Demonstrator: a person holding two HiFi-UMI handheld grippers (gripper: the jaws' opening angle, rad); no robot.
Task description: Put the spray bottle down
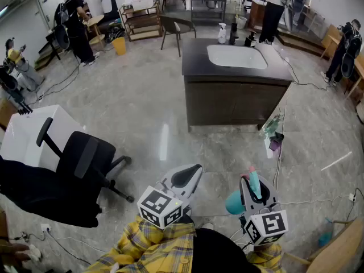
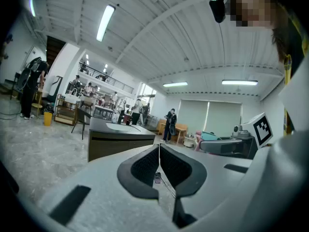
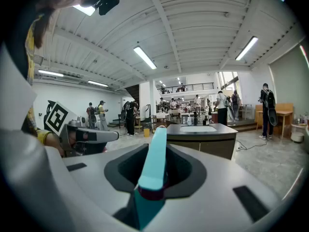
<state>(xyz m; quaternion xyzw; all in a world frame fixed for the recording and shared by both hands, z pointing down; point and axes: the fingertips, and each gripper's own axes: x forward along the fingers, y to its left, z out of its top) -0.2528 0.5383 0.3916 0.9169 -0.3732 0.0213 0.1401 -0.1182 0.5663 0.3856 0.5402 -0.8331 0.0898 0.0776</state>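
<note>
Between the jaws of the right hand-held gripper (image 3: 155, 164), the spray bottle (image 3: 152, 178) is sitting clamped. Its teal neck is filling the gap between the pads and its paler upper part is pointing forward along them. In the head view, the bottle's rounded teal body is bulging out on the side nearer the left hand-held gripper (image 1: 186, 176), above the floor (image 1: 142, 112). That gripper is carrying nothing, its jaws pressing together. The dark surface (image 1: 196, 53) with a sink is standing well apart, ahead of both.
</note>
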